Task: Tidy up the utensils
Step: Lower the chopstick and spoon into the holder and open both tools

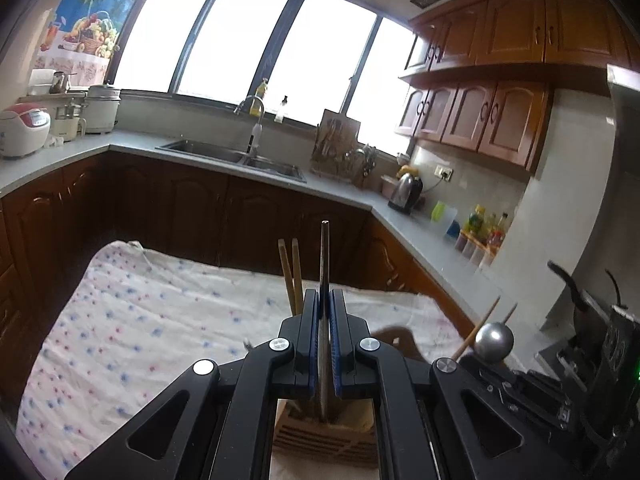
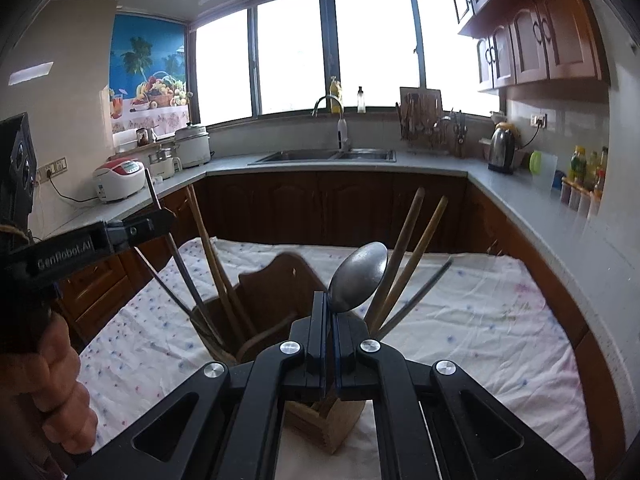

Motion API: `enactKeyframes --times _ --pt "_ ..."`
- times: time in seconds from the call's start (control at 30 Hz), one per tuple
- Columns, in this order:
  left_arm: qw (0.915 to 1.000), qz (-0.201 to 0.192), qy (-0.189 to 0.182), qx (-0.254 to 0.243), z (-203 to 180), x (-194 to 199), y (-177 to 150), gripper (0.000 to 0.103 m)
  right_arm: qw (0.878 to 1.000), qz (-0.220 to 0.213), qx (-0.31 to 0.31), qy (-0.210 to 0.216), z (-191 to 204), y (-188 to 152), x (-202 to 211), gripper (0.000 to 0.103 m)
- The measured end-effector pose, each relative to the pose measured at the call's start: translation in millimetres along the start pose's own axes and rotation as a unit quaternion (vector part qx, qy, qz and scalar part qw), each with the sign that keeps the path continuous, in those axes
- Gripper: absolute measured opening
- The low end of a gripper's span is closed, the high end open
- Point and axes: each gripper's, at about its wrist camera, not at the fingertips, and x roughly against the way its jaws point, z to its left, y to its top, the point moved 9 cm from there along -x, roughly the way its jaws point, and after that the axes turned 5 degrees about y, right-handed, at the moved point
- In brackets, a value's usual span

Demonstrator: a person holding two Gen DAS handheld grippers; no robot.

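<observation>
Meanwhile, lower centre: left gripper (image 1: 324, 312) jaws clamped on slim, stiff metal handle (image 1: 324, 256); right gripper (image 2: 329, 320) jaws pinching light, slippery spoon (image 2: 358, 278) at neck, above wooden holder (image 2: 324, 420).

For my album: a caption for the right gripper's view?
Right gripper clamps a metal spoon above a wooden utensil holder.

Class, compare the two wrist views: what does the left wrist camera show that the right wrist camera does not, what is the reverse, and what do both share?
Only the left wrist view: the left gripper head-on, shut on a thin metal utensil seen edge-on.

Only the right wrist view: the right gripper shut on the spoon, and the person's hand holding the left gripper.

Both: the wooden utensil holder, wooden chopsticks, floral tablecloth, sink and kettle.
</observation>
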Motion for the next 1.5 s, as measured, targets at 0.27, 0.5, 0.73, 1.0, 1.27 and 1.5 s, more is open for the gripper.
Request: enactKeyframes --times 0.27,0.5,0.73,1.0,1.27,1.5 --pt "0.9996 0.025 0.003 -0.012 6 -11 -19 0.004 0.999 0.032 -0.023 0.014 -6 -21 -17 0.002" --pt "0.9992 0.038 0.002 -0.010 11 -9 -21 0.005 0.998 0.037 -0.046 0.018 -12 -24 -19 0.002" --pt "0.9989 0.044 0.007 -0.011 10 -7 -19 0.005 0.998 0.041 -0.051 0.021 -11 -23 -19 0.003" --pt "0.9981 0.061 0.008 -0.008 11 -6 -19 0.006 0.997 0.044 -0.055 0.026 -12 -23 -18 0.007" --pt "0.9977 0.066 0.006 -0.007 5 1 -19 0.017 0.997 0.038 -0.062 0.028 -13 -24 -7 0.021" --pt "0.9979 0.065 0.005 -0.006 0 15 -23 0.030 0.997 0.031 -0.065 0.023 -14 -25 6 0.035"
